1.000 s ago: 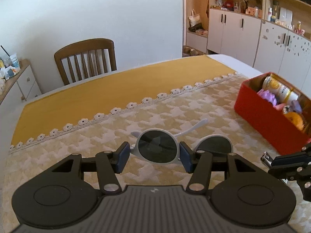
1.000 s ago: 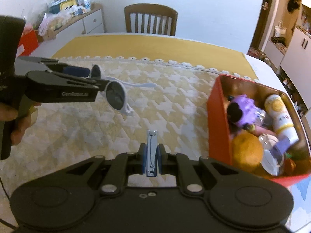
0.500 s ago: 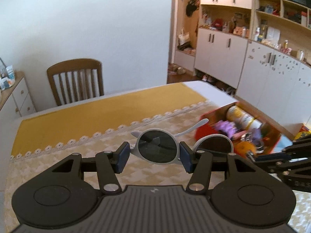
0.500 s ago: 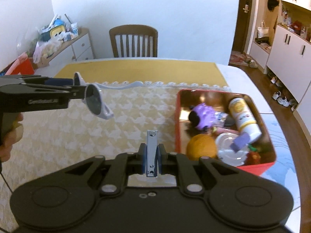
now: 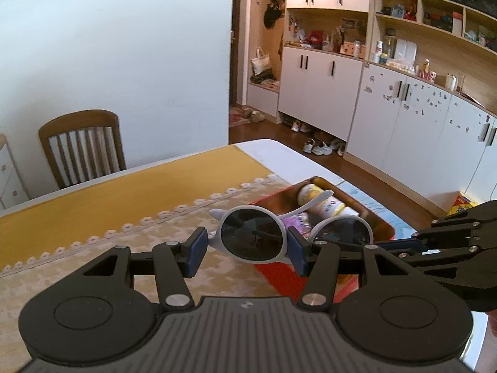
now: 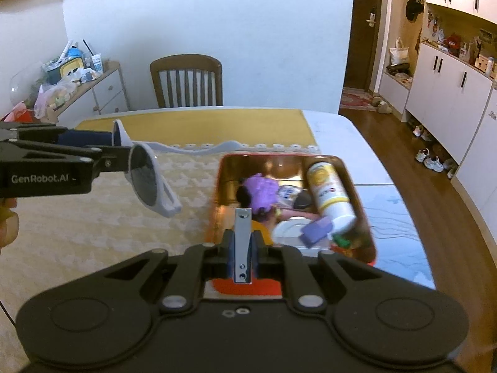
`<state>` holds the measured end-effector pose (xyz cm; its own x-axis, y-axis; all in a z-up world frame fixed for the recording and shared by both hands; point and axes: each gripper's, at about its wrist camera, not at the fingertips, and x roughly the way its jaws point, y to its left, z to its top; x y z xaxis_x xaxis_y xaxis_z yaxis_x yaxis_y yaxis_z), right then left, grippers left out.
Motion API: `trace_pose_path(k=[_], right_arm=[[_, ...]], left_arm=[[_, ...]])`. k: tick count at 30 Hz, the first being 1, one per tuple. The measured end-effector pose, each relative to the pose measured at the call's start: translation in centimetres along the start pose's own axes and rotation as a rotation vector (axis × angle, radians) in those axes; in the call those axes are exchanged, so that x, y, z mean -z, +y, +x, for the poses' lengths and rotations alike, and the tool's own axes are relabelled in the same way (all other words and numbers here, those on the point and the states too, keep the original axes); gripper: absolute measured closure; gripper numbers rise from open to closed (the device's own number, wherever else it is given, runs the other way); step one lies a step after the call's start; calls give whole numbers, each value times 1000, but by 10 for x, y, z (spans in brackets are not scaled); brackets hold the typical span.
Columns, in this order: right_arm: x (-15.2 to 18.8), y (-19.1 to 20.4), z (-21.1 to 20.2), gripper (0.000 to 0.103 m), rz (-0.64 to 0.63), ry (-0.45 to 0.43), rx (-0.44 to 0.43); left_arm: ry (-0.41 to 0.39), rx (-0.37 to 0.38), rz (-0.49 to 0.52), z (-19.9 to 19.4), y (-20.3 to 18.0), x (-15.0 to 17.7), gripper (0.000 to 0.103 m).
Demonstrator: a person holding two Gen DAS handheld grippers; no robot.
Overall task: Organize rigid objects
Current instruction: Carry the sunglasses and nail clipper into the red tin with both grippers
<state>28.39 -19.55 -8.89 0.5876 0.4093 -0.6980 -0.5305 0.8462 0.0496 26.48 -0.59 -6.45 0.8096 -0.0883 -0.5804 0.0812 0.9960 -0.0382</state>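
Note:
White sunglasses (image 5: 252, 237) with dark round lenses hang in the air, one lens clamped between the blue pads of my left gripper (image 5: 245, 251). In the right wrist view that gripper (image 6: 119, 152) reaches in from the left, and the sunglasses (image 6: 150, 180) are just left of the red tin (image 6: 279, 156). My right gripper (image 6: 243, 248) is shut on a silver nail clipper (image 6: 242, 242), which sticks out above the tin's near end. In the left wrist view the red tin (image 5: 279, 275) lies under and beyond the glasses.
The tin holds a purple toy (image 6: 260, 191), a yellow-and-white bottle (image 6: 329, 186), an orange and other small items. It sits near the right edge of a table with a yellow and beige cloth (image 6: 93, 233). A wooden chair (image 6: 186, 80) stands at the far side, white cabinets (image 5: 403, 118) to the right.
Both grippers have risen and moved right with their objects. The tin has moved from the right side of each view to lie under the clipper and beside the sunglasses.

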Motion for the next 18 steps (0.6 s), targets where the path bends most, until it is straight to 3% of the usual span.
trace_pose_path(k=[9, 18], right_arm=[[3, -43, 11, 93, 21, 22, -11], [5, -71, 31, 93, 7, 57, -58]], left_arm=[[40, 23, 7, 41, -46, -18, 49], [156, 0, 31, 99, -74, -29, 49]])
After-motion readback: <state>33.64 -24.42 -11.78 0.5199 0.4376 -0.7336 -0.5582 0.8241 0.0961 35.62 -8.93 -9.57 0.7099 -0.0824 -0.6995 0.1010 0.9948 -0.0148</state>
